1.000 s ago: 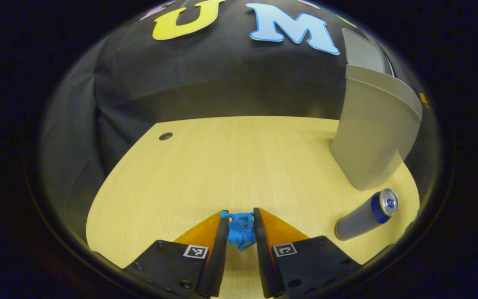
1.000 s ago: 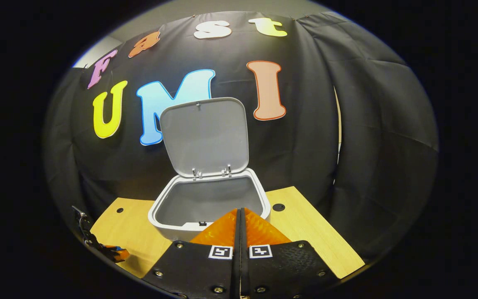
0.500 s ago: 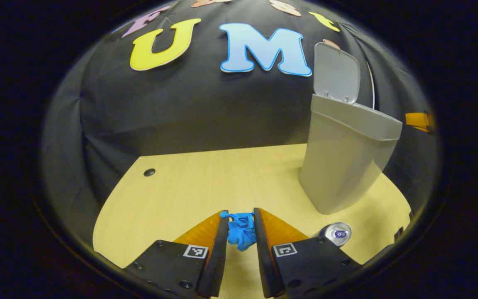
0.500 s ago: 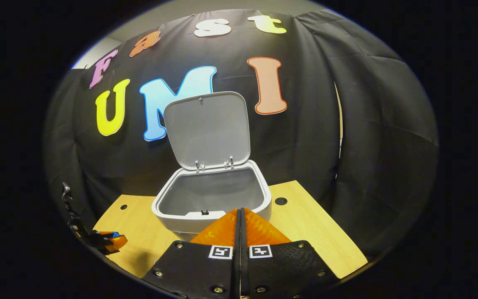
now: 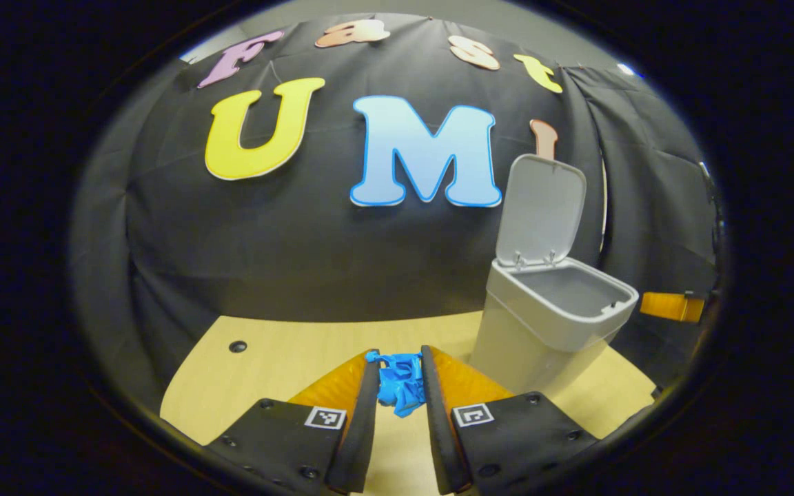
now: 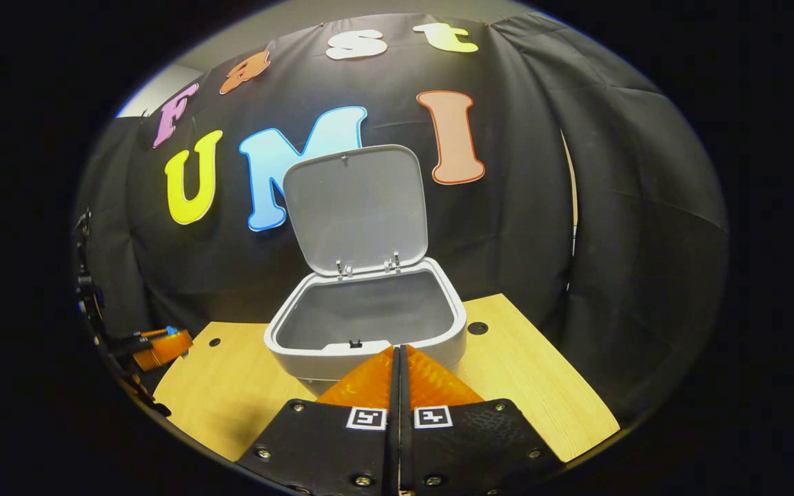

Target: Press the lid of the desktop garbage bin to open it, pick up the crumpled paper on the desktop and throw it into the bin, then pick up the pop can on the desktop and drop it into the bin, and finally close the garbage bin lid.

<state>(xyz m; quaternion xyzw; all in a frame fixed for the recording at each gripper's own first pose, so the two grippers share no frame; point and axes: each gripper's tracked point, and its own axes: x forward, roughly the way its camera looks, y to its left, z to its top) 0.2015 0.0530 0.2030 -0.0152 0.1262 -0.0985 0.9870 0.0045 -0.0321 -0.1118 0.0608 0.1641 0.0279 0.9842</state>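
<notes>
A blue crumpled paper (image 5: 400, 386) is pinched between both fingers of my left gripper (image 5: 399, 365), which hangs above the wooden desk (image 5: 280, 365). The grey garbage bin (image 5: 548, 324) stands to the right of it in the left gripper view, its lid (image 5: 542, 210) swung up and back. In the right gripper view the bin (image 6: 369, 331) sits just beyond my right gripper (image 6: 398, 358), whose fingers are pressed together with nothing between them. The bin's inside looks bare. The left gripper (image 6: 159, 344) with a speck of blue paper appears at the far left of the right gripper view.
The right gripper's fingertips (image 5: 673, 306) poke in at the right edge of the left gripper view, past the bin. Small round holes (image 5: 236, 346) (image 6: 477, 328) mark the desk near the black cloth wall behind it.
My left gripper has lifted with the paper; the bin's opening has come into its view and the pop can has dropped out of it. The right gripper barely moved.
</notes>
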